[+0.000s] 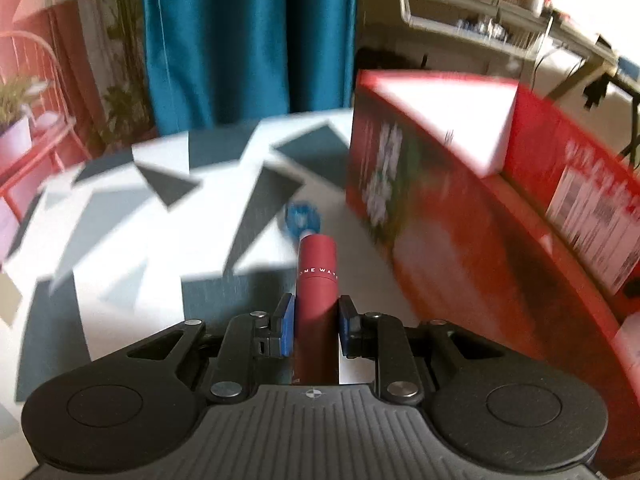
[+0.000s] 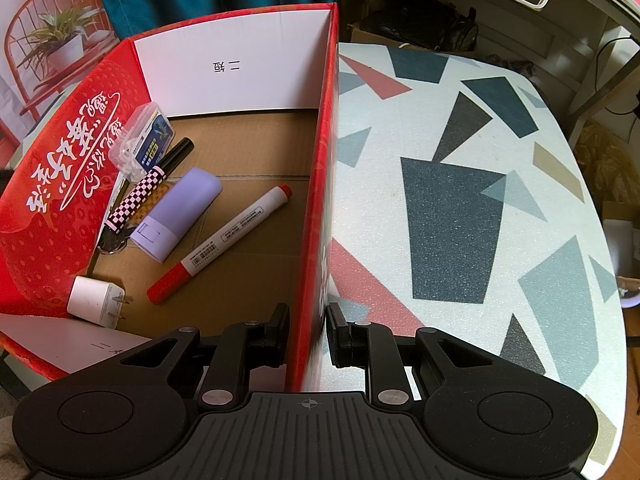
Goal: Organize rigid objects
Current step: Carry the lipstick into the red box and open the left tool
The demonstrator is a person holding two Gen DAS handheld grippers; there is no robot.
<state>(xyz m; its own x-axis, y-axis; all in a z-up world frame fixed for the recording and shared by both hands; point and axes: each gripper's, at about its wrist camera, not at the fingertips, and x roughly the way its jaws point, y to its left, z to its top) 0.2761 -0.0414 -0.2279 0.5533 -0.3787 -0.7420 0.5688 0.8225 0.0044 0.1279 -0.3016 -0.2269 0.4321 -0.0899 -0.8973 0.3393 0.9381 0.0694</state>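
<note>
We are well into the sorting, by our reading. In the right wrist view the red box (image 2: 316,184) stands open on the patterned table (image 2: 452,216), and on its cardboard floor lie a red-capped marker (image 2: 220,240), a lilac tube (image 2: 176,212), a checkered strap (image 2: 138,196), a black pen (image 2: 178,152), a clear plastic case (image 2: 142,140) and a white plug adapter (image 2: 96,300), all gathered toward its left side. Our right gripper (image 2: 308,338) is clamped on the box's near wall, one finger inside and one outside, which we judge is there to steady it. In the left wrist view our left gripper (image 1: 316,326) has its blue pads pressed on a dark red cylinder (image 1: 316,276) with white lettering, which points forward over the table just beside the box's outer face; a small blue part (image 1: 303,218) shows at its far end, too blurred to identify. What remains, as far as we can see, is to carry this cylinder over the wall and set it among the others; the table to the right of the box shows nothing else waiting.
</note>
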